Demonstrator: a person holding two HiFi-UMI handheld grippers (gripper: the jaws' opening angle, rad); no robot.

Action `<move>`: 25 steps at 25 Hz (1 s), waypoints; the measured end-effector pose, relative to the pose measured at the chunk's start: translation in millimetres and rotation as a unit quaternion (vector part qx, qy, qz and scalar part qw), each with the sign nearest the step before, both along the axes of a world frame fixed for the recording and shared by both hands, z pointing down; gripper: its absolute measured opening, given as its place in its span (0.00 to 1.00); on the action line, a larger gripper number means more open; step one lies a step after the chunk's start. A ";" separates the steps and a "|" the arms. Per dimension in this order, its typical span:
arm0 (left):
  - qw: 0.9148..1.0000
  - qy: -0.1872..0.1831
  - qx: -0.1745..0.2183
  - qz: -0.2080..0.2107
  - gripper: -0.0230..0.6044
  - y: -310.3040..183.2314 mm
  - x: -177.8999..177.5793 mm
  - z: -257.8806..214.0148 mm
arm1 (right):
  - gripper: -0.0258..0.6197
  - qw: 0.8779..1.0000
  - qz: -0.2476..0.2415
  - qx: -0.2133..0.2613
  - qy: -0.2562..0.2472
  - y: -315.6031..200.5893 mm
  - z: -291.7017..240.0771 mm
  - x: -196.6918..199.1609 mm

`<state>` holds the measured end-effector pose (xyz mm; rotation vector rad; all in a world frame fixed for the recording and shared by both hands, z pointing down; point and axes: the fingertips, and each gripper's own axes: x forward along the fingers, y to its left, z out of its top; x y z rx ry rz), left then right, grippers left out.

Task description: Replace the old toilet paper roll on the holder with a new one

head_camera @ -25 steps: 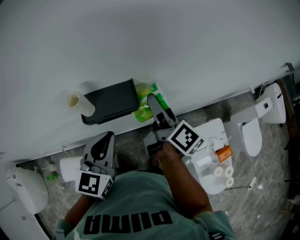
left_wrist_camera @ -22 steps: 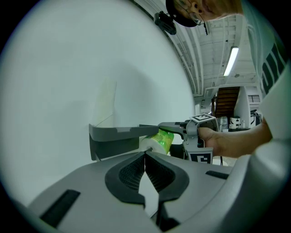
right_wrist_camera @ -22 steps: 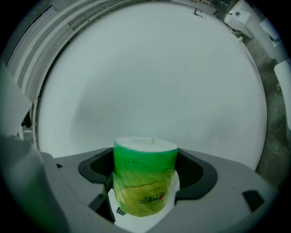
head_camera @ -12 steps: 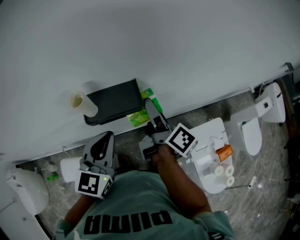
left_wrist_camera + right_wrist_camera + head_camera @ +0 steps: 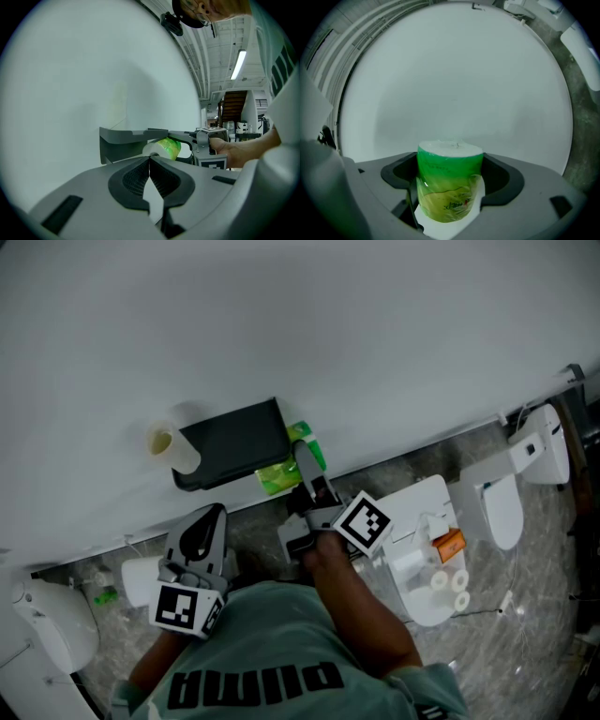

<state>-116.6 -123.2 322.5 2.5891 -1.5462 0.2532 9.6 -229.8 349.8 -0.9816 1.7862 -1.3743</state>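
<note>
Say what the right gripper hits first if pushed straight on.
Likely the plain white wall: nothing else lies ahead of the right gripper, and its green-wrapped toilet paper roll would touch first. Depth is unclear.

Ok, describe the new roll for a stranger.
Find the dark holder on the white wall. At its right end, the right gripper clamps a roll in green wrap. It alone is green; the cream roll at the holder's left end and the small rolls lower right are bare.

Left gripper (image 5: 214, 517) held back, jaws together; right gripper (image 5: 305, 454) forward, clamping wrapped roll (image 5: 449, 183)
</note>
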 end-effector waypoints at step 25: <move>1.000 0.010 -0.018 0.001 0.04 -3.0 -5.9 13.2 | 0.70 0.997 -0.002 0.010 -0.080 22.6 7.4 -14.3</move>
